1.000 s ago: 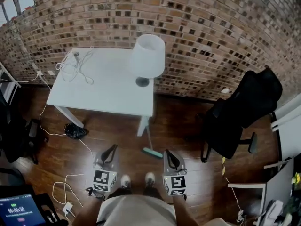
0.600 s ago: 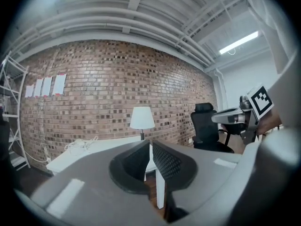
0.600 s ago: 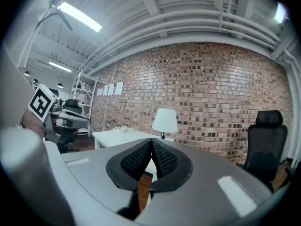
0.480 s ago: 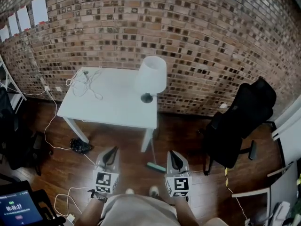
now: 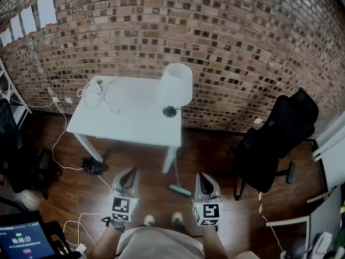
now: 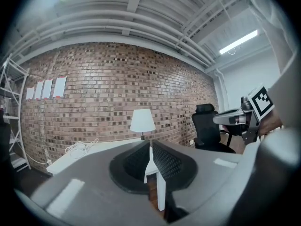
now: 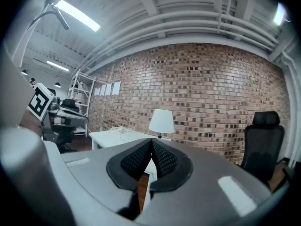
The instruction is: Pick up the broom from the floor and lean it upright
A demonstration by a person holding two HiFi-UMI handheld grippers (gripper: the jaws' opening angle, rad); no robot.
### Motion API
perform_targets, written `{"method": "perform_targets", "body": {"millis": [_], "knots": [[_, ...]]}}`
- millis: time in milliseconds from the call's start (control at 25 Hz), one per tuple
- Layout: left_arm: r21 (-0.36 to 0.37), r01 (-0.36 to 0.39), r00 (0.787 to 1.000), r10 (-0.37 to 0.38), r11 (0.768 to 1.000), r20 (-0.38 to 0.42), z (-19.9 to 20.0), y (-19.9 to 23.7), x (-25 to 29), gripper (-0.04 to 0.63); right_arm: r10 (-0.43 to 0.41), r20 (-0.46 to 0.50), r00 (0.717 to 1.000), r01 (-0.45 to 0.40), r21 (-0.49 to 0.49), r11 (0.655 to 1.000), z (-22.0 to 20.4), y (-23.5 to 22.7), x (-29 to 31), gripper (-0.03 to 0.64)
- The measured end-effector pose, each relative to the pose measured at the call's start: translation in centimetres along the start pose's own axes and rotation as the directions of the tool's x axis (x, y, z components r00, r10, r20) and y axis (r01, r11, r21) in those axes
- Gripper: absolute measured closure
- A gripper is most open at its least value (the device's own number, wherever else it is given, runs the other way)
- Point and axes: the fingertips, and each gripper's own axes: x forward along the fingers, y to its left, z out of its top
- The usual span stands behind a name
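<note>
**A:** What's biggest in the room?

**B:** A brick wall (image 5: 226, 31) runs across the back, with dark wood floor (image 5: 215, 169) below it. A white table (image 5: 124, 120) stands against the wall, to the left of the middle.

**A:** And on the right?

**B:** A black chair (image 5: 275, 136), well apart from the table, with its back near the wall.

**A:** Is there anything on the table?

**B:** A lamp (image 5: 177, 85) with a white shade stands at the far right corner. A tangle of white cords (image 5: 101, 88) lies at the far left.

**A:** Where's the broom?

**B:** The broom (image 5: 180, 190) is low on the floor, just beside the table's near right leg. Its teal head is toward the person and the thin handle runs up along that leg. I can't tell whether the handle rests on the leg or lies flat.

**A:** And the grippers?

**B:** The left gripper (image 5: 129, 172) and the right gripper (image 5: 204, 179) are held out above the floor, one on each side of the broom head, and neither touches it. Both point toward the table. In each gripper's own view the jaws are pressed together, tip to tip.
</note>
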Motion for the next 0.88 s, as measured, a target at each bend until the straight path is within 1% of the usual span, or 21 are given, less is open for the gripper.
{"method": "perform_targets", "body": {"millis": [200, 320, 520, 720, 880], "knots": [[0.011, 0.014, 1.0, -0.014, 1.0, -0.006, -0.3, 0.5, -0.3, 0.575, -0.022, -0.009, 1.0, 0.022, -0.005, 1.0, -0.7, -0.1, -0.8, 0.603], [0.016, -0.001, 1.0, 0.002, 1.0, -0.01, -1.0, 1.0, -0.5, 0.575, -0.017, -0.019, 1.0, 0.017, 0.002, 1.0, -1.0, -0.1, -1.3, 0.603], [0.017, -0.028, 0.999, 0.029, 0.999, -0.024, -2.0, 0.8, -1.8, 0.575, -0.009, -0.026, 1.0, 0.009, 0.024, 1.0, -2.8, -0.2, -2.9, 0.604], [0.031, -0.045, 0.998, 0.047, 0.998, -0.048, -3.2, -1.5, -4.5, 0.575, 0.015, -0.025, 1.0, -0.015, 0.021, 1.0, -3.3, -0.5, -5.6, 0.604], [0.037, -0.068, 0.997, 0.069, 0.997, -0.046, -3.6, -5.6, -7.2, 0.575, 0.036, -0.009, 0.999, -0.036, 0.027, 0.999, -4.4, -1.4, -9.8, 0.604]]}}
